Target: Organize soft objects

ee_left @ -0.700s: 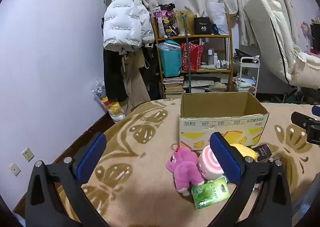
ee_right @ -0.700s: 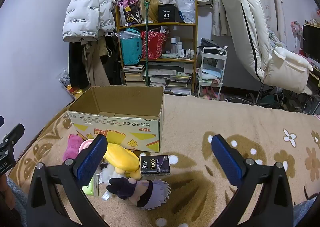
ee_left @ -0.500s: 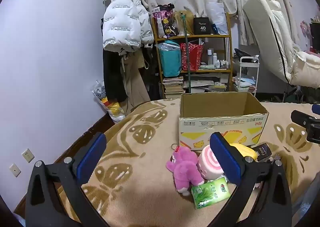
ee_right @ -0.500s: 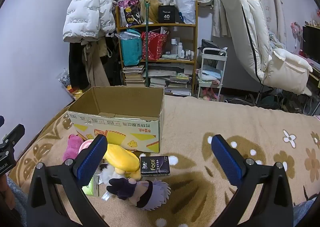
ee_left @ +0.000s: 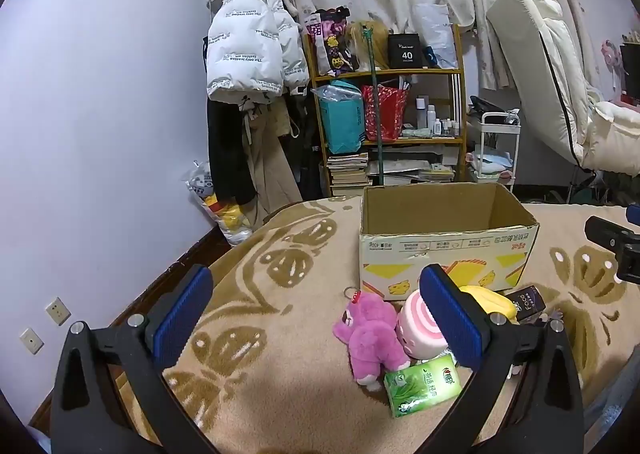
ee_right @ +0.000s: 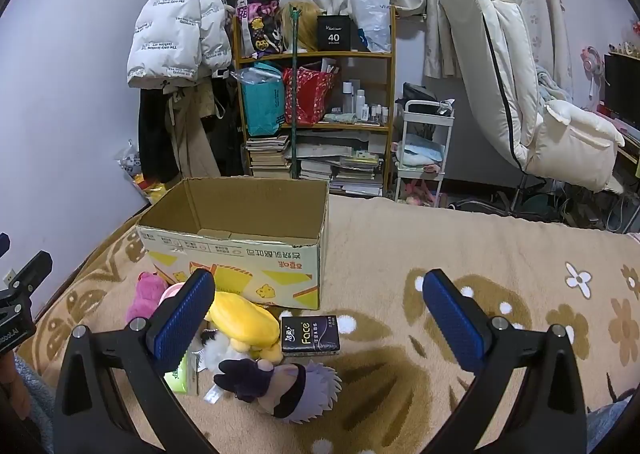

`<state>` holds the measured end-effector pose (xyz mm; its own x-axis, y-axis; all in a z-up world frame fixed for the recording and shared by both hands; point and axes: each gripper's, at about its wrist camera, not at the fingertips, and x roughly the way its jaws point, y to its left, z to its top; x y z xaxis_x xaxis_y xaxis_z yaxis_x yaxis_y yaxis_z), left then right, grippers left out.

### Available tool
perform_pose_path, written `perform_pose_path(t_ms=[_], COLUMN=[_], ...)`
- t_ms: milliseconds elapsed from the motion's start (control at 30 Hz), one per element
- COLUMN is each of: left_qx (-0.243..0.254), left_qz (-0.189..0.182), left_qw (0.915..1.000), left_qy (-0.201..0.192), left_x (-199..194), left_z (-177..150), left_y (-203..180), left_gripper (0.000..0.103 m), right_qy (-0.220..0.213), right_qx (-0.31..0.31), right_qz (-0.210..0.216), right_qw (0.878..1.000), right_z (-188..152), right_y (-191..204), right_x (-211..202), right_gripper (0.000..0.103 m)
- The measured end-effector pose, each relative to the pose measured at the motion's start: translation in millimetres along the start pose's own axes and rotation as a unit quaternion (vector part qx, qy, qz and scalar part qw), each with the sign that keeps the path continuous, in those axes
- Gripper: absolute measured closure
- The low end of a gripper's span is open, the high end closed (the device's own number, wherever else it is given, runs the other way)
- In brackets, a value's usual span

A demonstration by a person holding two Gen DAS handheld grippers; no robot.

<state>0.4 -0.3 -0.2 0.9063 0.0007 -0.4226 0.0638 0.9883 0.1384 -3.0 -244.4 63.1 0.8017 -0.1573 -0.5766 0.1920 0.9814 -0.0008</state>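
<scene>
An open cardboard box (ee_left: 444,246) (ee_right: 240,254) stands on the beige patterned blanket. In front of it lie a pink plush bear (ee_left: 370,334) (ee_right: 146,296), a pink-and-white striped round plush (ee_left: 420,328), a yellow plush (ee_right: 244,320) (ee_left: 490,296), a green tissue pack (ee_left: 422,384), a black tissue pack (ee_right: 310,334) and a doll with white hair and dark clothes (ee_right: 288,386). My left gripper (ee_left: 316,318) hangs open above the blanket, left of the pile. My right gripper (ee_right: 320,318) is open too, nothing between its fingers, above the black pack.
Behind the bed stand a loaded wooden shelf (ee_right: 316,94), a white trolley (ee_right: 424,150), hanging coats (ee_left: 248,54) and a white recliner (ee_right: 520,86). The blanket (ee_right: 480,254) stretches bare to the right of the box. The wall (ee_left: 80,134) runs along the left.
</scene>
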Motion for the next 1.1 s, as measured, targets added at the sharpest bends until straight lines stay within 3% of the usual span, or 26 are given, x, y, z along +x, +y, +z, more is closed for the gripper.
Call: perform_pose_path(t_ms=[1100], left_qx=[0.003], left_qz=[0.002], left_qw=[1.0000], left_qy=[0.000], left_x=[0.1], left_z=[0.2], left_y=[-0.7], left_gripper=[0.001], right_qy=[-0.005], right_qx=[0.000], right_qz=[0.000], right_qw=[1.000], right_z=[3.3], right_y=[0.2], right_x=[-3.4], right_gripper=[0.000])
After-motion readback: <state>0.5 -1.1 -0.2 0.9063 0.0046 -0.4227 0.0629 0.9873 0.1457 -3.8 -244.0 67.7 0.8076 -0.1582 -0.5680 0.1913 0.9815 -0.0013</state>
